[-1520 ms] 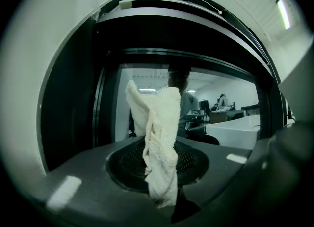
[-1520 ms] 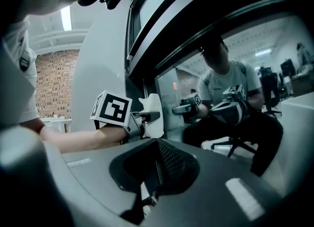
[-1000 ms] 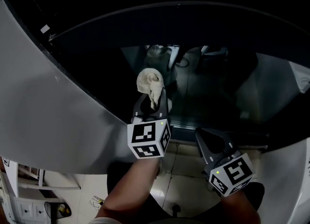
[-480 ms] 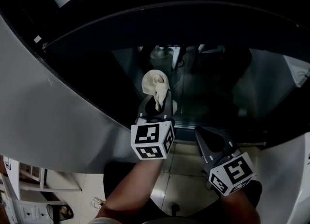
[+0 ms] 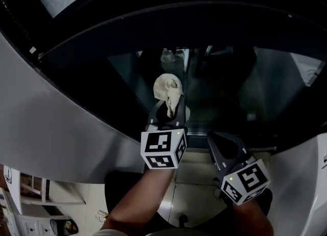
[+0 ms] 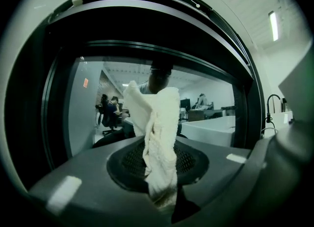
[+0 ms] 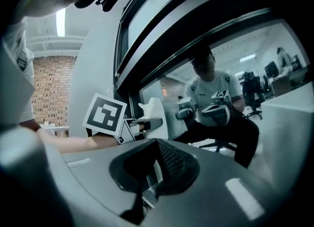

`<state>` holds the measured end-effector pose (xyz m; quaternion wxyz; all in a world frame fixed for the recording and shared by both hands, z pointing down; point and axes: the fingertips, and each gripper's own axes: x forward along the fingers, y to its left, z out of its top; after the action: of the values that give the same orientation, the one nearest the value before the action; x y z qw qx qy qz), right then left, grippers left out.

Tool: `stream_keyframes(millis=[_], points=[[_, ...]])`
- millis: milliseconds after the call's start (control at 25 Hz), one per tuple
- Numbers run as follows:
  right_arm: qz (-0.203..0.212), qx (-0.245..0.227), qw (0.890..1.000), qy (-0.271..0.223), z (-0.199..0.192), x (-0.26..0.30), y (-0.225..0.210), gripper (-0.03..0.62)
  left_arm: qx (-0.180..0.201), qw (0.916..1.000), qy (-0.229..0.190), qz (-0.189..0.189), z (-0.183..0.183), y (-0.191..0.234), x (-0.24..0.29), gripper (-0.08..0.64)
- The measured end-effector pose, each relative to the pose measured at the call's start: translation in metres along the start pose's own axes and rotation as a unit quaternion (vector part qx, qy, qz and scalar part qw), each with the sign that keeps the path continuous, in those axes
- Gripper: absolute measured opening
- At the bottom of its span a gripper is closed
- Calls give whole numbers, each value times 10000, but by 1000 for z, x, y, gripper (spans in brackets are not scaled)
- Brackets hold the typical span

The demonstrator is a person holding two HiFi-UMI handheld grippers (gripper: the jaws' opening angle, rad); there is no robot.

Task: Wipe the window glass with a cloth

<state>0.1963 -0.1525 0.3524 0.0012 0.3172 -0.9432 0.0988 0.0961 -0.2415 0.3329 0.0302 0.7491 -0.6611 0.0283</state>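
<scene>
At centre frame, the left gripper (image 5: 168, 111) is clenched on the white cloth (image 5: 167, 89), held up at the dark window glass (image 5: 240, 87); whether they touch is unclear. At lower right, the right gripper (image 5: 220, 147) is closed and empty.

left gripper (image 5: 169, 111): forearm extended, jaws clamped on cloth (image 5: 166, 88) | right gripper (image 5: 218, 143): just right-below left one, jaws together, empty

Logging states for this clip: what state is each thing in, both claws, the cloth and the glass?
cloth, bunched, standing up from the left claw
left claw, shut on the cloth
right claw, shut, empty
window glass, reflective; touch with cloth unclear
</scene>
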Motion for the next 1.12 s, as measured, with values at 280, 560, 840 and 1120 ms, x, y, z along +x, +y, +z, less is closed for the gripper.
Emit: stream_keyframes(millis=[280, 560, 840, 1120], points=[[-152, 31, 9999, -56, 1, -25, -15, 2, 66, 9995, 8, -320, -2, -45, 6, 106], [-284, 78, 9996, -39, 0, -26, -25, 2, -7, 9994, 7, -357, 0, -47, 11, 106], [-356, 32, 9993, 77, 0, -27, -25, 2, -125, 9992, 1, -386, 3, -48, 15, 106], [-483, -12, 9988, 120, 4, -33, -15, 2, -165, 9979, -90, -625, 11, -60, 5, 106]])
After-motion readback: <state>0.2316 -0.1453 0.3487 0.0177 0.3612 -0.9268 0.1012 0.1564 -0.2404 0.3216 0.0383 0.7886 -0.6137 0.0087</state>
